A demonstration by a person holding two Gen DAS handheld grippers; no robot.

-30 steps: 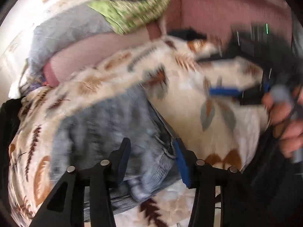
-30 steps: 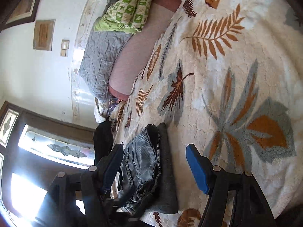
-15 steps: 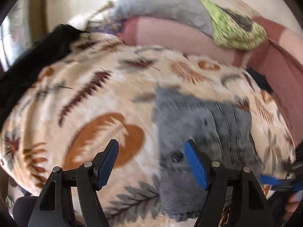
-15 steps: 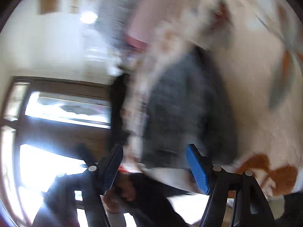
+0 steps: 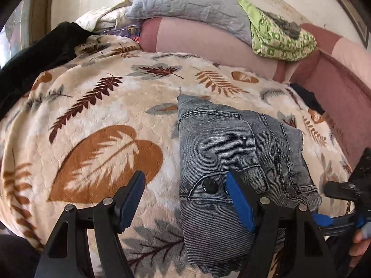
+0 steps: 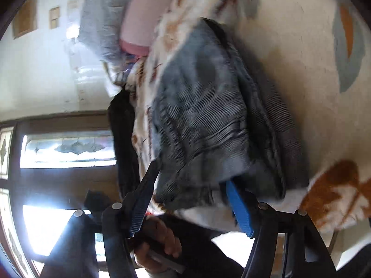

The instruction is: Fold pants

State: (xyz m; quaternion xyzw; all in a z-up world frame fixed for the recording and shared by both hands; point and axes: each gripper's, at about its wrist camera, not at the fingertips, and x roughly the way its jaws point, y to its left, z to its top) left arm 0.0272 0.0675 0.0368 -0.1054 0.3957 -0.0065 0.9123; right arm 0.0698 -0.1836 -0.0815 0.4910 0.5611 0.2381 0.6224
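Observation:
Folded grey-blue jeans (image 5: 222,143) lie on a leaf-patterned blanket (image 5: 102,120), the waist button facing up. My left gripper (image 5: 185,185) is open at their near left edge: one finger hovers over the blanket, the other (image 5: 238,203) over the denim beside the button. My right gripper (image 6: 192,185) straddles the near end of the jeans (image 6: 204,115). Its jaws are opening, with the denim edge between them and draped over the blue pad (image 6: 238,208). In the left wrist view the right gripper (image 5: 329,205) sits at the jeans' right edge.
Pink cushions (image 5: 199,39) back the blanket, with a grey quilt (image 5: 185,2) and a green patterned cloth (image 5: 278,37) on top. Black fabric (image 5: 41,53) lies at the far left. A hand (image 6: 162,238) and a bright window (image 6: 65,148) show in the right wrist view.
The left gripper let the jeans go, opened wider and swung to their left edge. The right gripper rolled and closed in on the near end of the jeans.

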